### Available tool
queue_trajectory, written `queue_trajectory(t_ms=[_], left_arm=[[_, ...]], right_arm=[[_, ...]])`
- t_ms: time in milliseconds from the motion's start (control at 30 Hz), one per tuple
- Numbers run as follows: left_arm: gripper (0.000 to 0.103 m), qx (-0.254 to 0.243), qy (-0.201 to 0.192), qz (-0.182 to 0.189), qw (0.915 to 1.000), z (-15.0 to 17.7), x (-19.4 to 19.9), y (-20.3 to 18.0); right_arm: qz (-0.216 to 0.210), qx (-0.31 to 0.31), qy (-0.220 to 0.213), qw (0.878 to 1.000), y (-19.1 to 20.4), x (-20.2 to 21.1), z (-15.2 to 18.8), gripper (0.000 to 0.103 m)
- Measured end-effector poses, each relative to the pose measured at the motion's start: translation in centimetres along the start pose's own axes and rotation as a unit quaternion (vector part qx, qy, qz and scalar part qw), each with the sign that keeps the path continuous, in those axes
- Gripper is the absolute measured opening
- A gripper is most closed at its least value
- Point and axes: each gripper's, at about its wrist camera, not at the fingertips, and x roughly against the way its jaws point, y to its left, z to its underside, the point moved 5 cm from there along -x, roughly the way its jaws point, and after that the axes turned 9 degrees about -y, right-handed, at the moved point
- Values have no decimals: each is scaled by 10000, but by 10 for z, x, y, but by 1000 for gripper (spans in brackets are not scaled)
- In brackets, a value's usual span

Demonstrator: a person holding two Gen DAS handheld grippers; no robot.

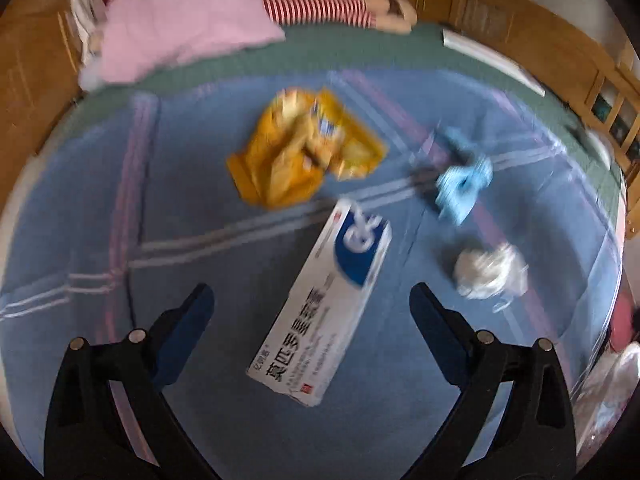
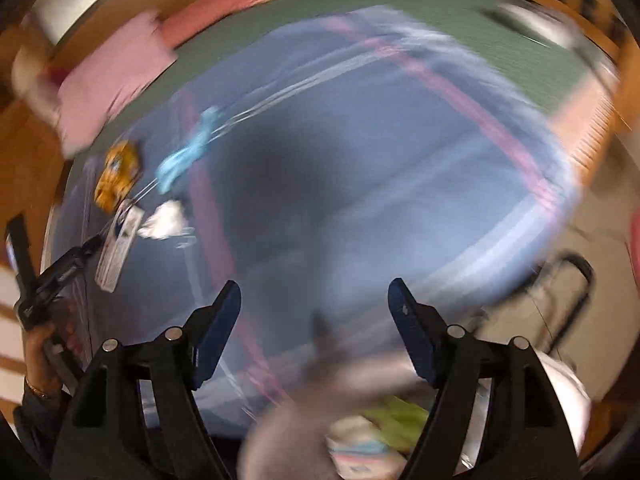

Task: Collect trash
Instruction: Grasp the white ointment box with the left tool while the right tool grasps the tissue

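In the left wrist view, my left gripper is open above a blue bed sheet. A white and blue medicine box lies between and just beyond its fingers. Beyond it lie a crumpled yellow wrapper, a crumpled light blue wrapper and a white paper ball. In the blurred right wrist view, my right gripper is open and empty over the bed's near edge. The box, yellow wrapper, blue wrapper and paper ball lie far to its left.
A pink pillow and a red-striped plush toy lie at the bed's head, by wooden furniture. A bag with trash sits below my right gripper. My left gripper and hand show at the right wrist view's left edge.
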Motion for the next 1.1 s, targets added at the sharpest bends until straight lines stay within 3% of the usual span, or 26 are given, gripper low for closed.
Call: queue_trajectory(t_ms=[100, 200, 267, 400, 467, 667, 700, 800, 867, 1100], left_arm=[[98, -416, 45, 82, 9991, 9, -14, -4], [95, -470, 169, 96, 9987, 15, -27, -5], [79, -490, 276, 137, 9983, 16, -30, -7], [62, -514, 321, 315, 9977, 18, -23, -2], [53, -589, 307, 363, 9971, 19, -22, -5], [45, -573, 299, 291, 9975, 17, -20, -7], [40, -580, 288, 278, 9975, 16, -18, -5], [40, -562, 230, 251, 9978, 13, -13, -4], [40, -538, 173, 270, 9980, 11, -6, -2], [40, -242, -136, 663, 9974, -1, 23, -8]], right_arm=[[-338, 365, -80, 9987, 55, -34, -16, 75], [-616, 623, -160, 9960, 103, -66, -32, 75], [-719, 754, -133, 9945, 131, -88, -38, 75], [-514, 1030, -27, 9934, 159, -119, -40, 75], [-402, 1079, 22, 9933, 160, -126, -37, 75], [38, 1293, 65, 9916, 156, -145, -24, 73], [89, 1379, -4, 9904, 156, -144, -22, 61], [215, 1593, -140, 9869, 155, -141, -19, 38], [152, 1589, -217, 9869, 154, -135, -19, 28], [-221, 1239, -487, 9909, 131, -85, -25, 26]])
